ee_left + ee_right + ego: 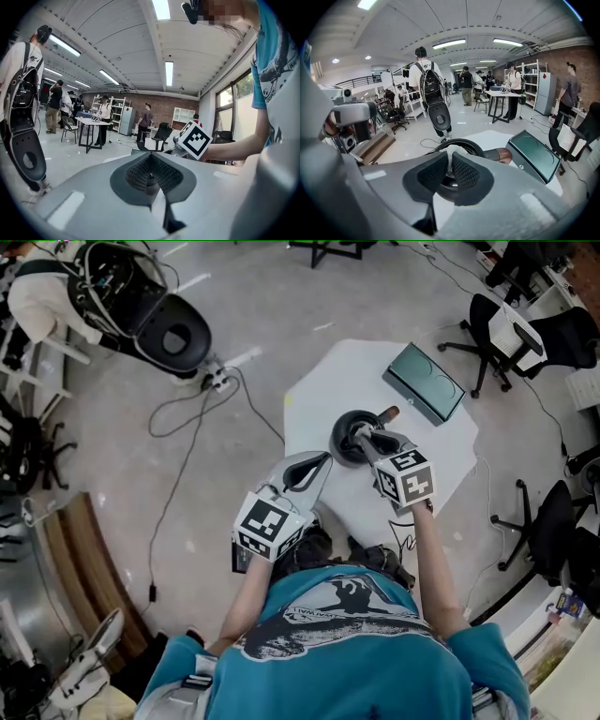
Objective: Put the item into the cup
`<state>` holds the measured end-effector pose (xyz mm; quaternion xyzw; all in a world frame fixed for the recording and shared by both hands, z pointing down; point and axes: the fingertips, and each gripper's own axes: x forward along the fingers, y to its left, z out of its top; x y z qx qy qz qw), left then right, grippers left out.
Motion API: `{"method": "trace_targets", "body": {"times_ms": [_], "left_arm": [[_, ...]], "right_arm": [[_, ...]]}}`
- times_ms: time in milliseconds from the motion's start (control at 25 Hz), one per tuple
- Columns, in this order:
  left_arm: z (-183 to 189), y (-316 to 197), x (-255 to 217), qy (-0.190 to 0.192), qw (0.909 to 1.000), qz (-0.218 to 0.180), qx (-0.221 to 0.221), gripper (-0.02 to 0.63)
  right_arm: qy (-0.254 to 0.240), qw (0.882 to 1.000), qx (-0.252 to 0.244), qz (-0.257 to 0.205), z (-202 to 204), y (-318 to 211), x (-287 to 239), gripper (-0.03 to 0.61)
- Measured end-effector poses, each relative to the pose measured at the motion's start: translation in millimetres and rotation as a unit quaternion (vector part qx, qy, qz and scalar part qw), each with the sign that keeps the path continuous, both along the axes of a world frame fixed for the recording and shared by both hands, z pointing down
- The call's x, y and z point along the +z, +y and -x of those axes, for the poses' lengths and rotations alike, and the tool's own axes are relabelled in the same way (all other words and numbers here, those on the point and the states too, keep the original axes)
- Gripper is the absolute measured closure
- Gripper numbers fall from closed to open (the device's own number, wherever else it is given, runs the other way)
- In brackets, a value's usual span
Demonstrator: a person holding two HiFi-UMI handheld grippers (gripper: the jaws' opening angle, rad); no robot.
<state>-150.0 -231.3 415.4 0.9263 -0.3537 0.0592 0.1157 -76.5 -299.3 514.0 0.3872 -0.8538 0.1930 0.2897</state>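
A black cup (pixel 343 441) with a brown handle (pixel 388 412) stands in the middle of the white table (pixel 441 457). My right gripper (pixel 367 439) hovers right over the cup's mouth. In the right gripper view its jaws are shut on a small white item (pixel 451 154), held just above the cup's black rim (pixel 461 142). My left gripper (pixel 313 469) is shut with nothing in it, at the table's near left edge, a little apart from the cup. In the left gripper view its pads (pixel 140 173) meet and point out across the room.
A flat dark green case (pixel 424 382) lies on the table's far right corner, also seen as the green case (pixel 534 155) beyond the cup. Office chairs (pixel 502 334) stand to the right, cables (pixel 202 404) run over the floor at left, and people stand farther off.
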Motion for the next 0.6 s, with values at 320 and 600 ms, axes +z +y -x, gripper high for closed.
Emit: {"method": "trace_targets", "body": {"times_ms": [320,600], "left_arm": [[-10.0,-8.5,2.9,-0.002,0.9999,0.006,0.015,0.607],[-13.6,-14.4,3.8,-0.006,0.9998,0.008,0.016,0.607]], "right_arm": [[0.013,1.000,0.022,0.005,-14.7,-12.3,9.4,0.543],[0.027,0.999,0.016,0.009,-21.1,-14.1,16.4,0.520]]}}
